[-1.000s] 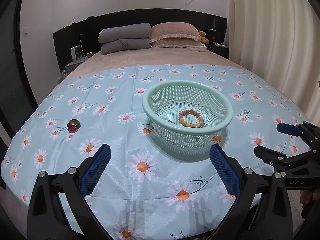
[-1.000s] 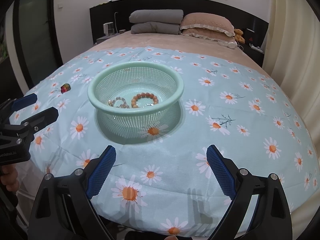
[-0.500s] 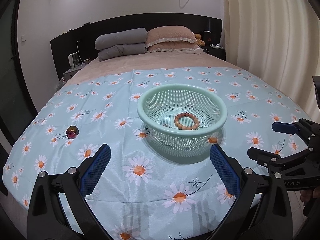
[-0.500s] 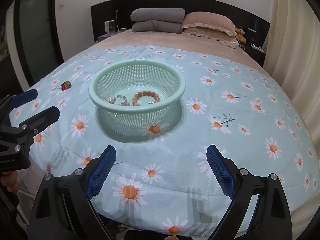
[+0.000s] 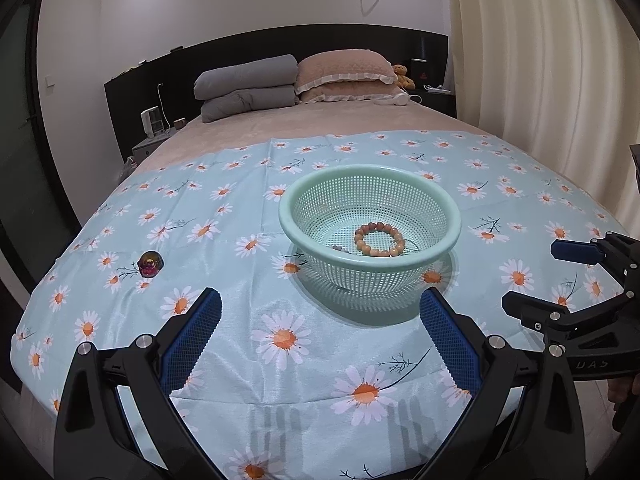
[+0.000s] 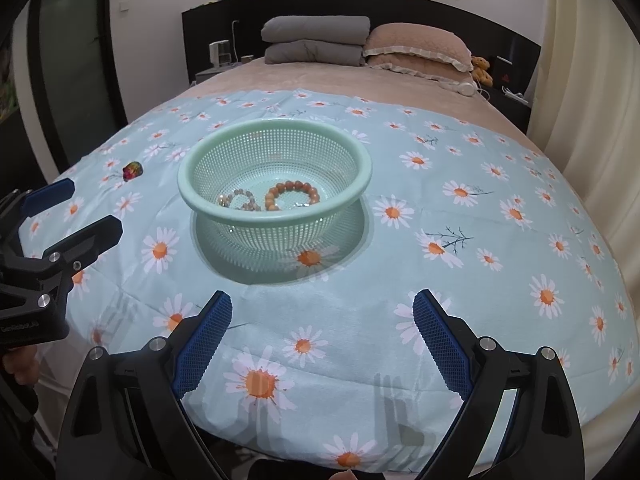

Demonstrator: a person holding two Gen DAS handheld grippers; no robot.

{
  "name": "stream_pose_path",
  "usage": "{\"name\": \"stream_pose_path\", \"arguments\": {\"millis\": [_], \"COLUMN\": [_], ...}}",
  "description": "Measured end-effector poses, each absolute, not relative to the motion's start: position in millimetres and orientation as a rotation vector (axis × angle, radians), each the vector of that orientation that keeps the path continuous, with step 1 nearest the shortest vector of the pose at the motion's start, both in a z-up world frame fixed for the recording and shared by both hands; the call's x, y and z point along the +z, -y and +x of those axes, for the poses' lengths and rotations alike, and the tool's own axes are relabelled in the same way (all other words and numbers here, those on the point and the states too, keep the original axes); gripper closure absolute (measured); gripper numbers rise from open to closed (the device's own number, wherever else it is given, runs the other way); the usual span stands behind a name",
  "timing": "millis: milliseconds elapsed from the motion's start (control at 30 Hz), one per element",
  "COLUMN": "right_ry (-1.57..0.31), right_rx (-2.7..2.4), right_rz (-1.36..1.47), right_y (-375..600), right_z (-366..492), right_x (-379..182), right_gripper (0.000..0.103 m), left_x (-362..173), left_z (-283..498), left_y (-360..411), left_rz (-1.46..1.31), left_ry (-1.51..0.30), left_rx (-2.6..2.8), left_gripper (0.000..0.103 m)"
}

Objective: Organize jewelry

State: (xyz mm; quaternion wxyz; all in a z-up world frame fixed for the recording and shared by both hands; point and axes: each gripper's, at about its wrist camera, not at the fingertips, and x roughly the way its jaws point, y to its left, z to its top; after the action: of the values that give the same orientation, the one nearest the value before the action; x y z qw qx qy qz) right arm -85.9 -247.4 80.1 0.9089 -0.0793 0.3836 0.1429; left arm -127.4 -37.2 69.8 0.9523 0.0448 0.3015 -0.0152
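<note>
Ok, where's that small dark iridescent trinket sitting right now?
The small dark iridescent trinket lies alone on the daisy-print blue cloth, well left of the mint-green plastic mesh basket; in the right wrist view it sits just beyond the left claw.

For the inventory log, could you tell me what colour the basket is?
The basket is pale mint green, a perforated plastic mesh; the right wrist view shows it best.

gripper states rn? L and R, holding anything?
Left gripper: open, holding nothing, hovering over the daisy cloth short of the green basket.
Right gripper: open, holding nothing, also short of the basket.
</note>
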Motion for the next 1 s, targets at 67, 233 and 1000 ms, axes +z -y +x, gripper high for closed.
{"name": "stream_pose_path", "arguments": {"millis": [67, 233, 1000], "right_ry": [-0.793, -0.795, -0.805], "right_rx": [0.296, 0.298, 0.303], "right_rz": [-0.164, -0.164, -0.166], "right_y": [247.2, 247.3, 248.8], "right_z": [-85.8, -84.5, -86.1], "right_x": [79.4, 78.3, 73.8], "right_gripper": [0.015, 0.015, 0.015], "left_x": [68.4, 67.2, 69.7], "left_z": [-127.4, -127.0, -130.0], "left_y": [36.4, 36.2, 30.7], "left_rz": [0.090, 0.093, 0.040], "left_ry": [-0.614, -0.613, -0.623], "left_rx": [-0.035, -0.039, -0.055], "left_gripper": [0.006, 0.006, 0.006]}}
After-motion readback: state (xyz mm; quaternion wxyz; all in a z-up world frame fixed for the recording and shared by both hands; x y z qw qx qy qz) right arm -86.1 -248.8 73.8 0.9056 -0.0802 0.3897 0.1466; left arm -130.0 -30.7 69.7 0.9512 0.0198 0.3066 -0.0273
